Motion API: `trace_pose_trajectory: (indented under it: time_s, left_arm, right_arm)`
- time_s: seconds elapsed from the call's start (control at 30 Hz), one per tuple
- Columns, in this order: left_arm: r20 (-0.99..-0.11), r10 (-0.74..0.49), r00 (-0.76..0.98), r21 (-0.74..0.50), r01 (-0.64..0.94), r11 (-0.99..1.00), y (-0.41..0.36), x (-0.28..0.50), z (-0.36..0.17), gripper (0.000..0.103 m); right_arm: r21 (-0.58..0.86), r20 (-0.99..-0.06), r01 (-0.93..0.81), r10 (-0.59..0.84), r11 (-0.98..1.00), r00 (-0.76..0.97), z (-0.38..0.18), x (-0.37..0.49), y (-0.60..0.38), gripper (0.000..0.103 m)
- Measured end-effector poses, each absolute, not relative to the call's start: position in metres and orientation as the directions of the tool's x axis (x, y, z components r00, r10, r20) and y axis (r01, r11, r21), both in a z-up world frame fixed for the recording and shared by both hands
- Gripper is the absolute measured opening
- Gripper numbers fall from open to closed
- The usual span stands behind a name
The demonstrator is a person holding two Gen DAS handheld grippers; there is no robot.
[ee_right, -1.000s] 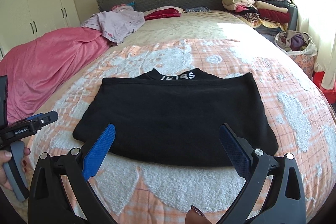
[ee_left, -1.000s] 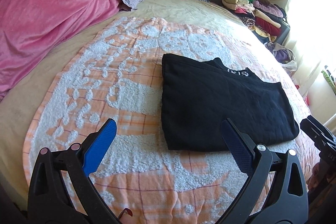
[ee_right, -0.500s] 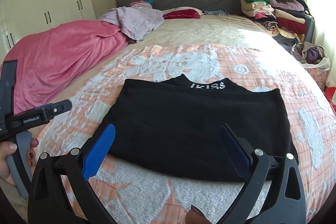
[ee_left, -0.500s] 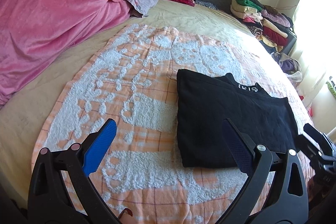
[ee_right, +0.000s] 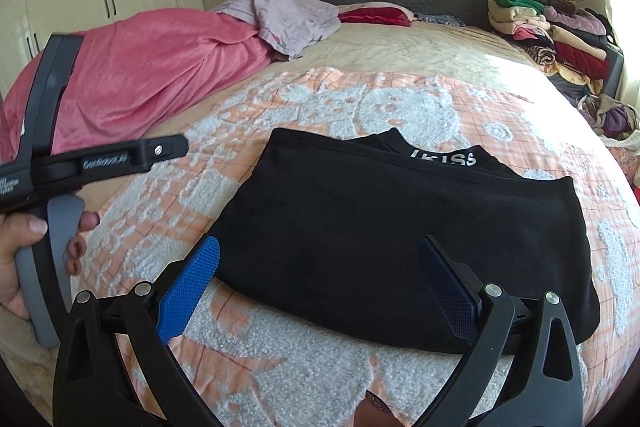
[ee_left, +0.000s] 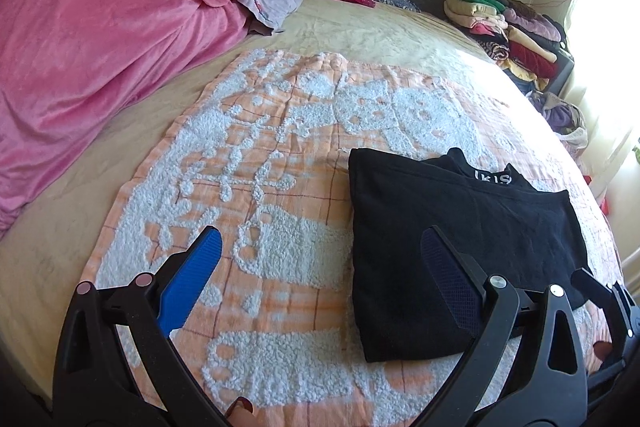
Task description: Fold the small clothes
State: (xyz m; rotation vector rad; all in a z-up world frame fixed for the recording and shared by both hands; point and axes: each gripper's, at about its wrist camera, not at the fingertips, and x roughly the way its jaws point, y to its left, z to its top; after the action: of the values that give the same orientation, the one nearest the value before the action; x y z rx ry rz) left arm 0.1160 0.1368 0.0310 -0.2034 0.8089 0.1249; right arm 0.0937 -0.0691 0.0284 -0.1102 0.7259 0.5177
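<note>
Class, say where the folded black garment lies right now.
The folded black garment lies flat on the orange-and-white blanket, centred in the right wrist view and right of centre in the left wrist view, away from the pink cover.

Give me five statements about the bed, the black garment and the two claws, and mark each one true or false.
1. The black garment lies folded on the orange-and-white blanket. True.
2. The right claw is shut on the garment. False: it is open and holds nothing.
3. The left claw is open. True.
4. White letters show at the garment's far edge. True.
5. The pink cover lies on top of the garment. False: it lies apart, at the left of the bed.
</note>
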Motion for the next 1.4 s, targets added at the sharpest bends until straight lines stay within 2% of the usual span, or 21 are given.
trace_pose_trajectory:
  time_s: [0.53,0.8,1.17,1.4]
  left_arm:
    - [-0.764,0.021,0.644,-0.107,-0.158,0.982,0.130,0.151,0.010,0.093]
    - [-0.793,0.015,0.609,-0.095,-0.148,0.984,0.126,0.173,-0.006,0.093]
    - [-0.812,0.009,0.583,-0.098,-0.151,0.984,0.126,0.188,-0.020,0.093]
    - [-0.830,-0.007,0.557,-0.119,-0.165,0.979,0.131,0.195,-0.031,0.093]
  right_arm:
    - [-0.079,-0.712,-0.549,0.339,0.832,0.616,-0.018,0.086,-0.036,0.098]
    - [-0.199,-0.747,-0.564,0.249,0.801,0.617,-0.053,0.093,-0.016,0.098]
    - [-0.344,-0.695,-0.510,0.151,0.789,0.702,-0.071,0.115,0.004,0.098]
    - [-0.439,-0.620,-0.461,0.111,0.771,0.776,-0.068,0.121,0.009,0.096]
